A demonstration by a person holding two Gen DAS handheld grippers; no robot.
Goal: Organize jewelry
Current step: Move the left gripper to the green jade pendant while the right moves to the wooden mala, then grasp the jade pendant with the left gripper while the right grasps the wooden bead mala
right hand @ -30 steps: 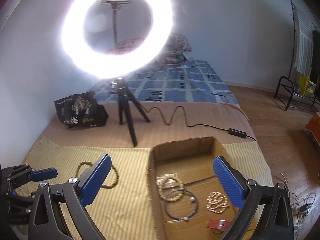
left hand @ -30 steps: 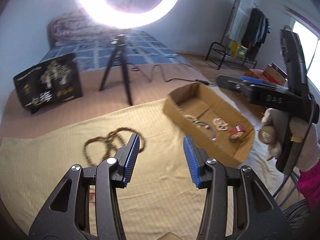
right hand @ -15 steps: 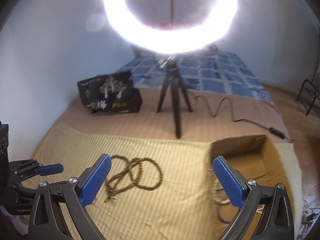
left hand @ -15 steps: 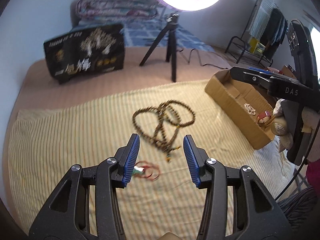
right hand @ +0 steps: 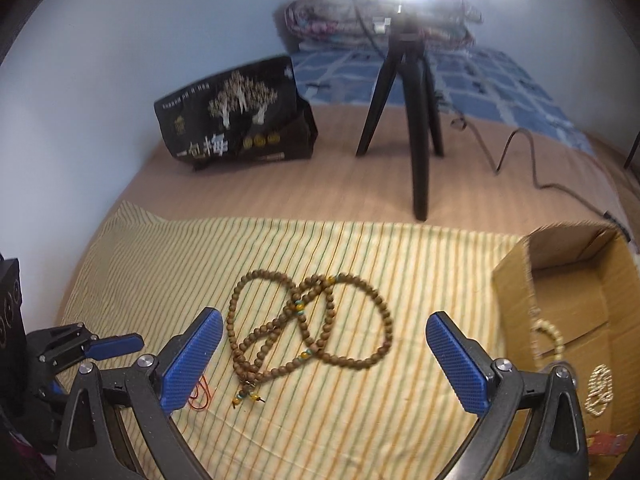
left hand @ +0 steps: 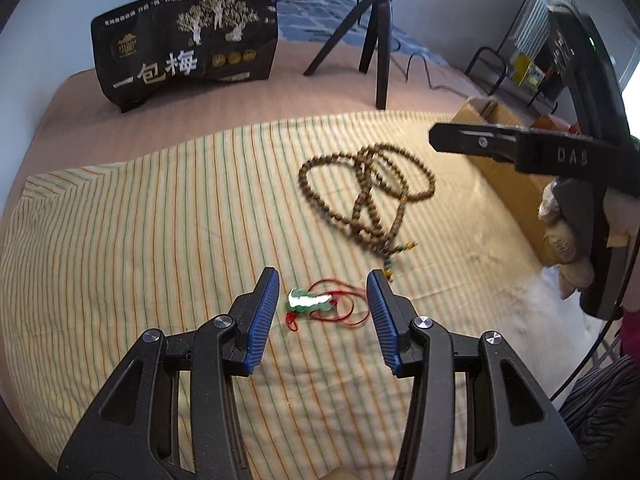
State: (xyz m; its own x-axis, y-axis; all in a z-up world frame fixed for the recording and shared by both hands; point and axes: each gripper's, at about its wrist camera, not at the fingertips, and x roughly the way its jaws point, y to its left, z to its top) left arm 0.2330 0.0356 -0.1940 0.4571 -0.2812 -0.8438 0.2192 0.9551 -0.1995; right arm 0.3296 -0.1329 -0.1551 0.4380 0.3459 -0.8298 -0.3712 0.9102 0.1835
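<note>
Black foil bag (left hand: 188,40) with gold trees, big white characters "一包梅", stands on the bed behind the yellow striped cloth (left hand: 140,220). "DAS" printed on the right gripper's (right hand: 324,360) black body. Open brown cardboard box (right hand: 568,280) at the cloth's right edge holds a pale bead bracelet (right hand: 550,336), a cream bead cluster (right hand: 600,388), a red piece partly cut off. Long brown wooden bead necklace (right hand: 308,324) lies coiled on the cloth, between the right fingers, wide apart, untouched. Left gripper (left hand: 322,300) fingers moderately apart, empty, framing the green pendant on red cord (left hand: 310,302). Black tripod (right hand: 408,120) behind.
</note>
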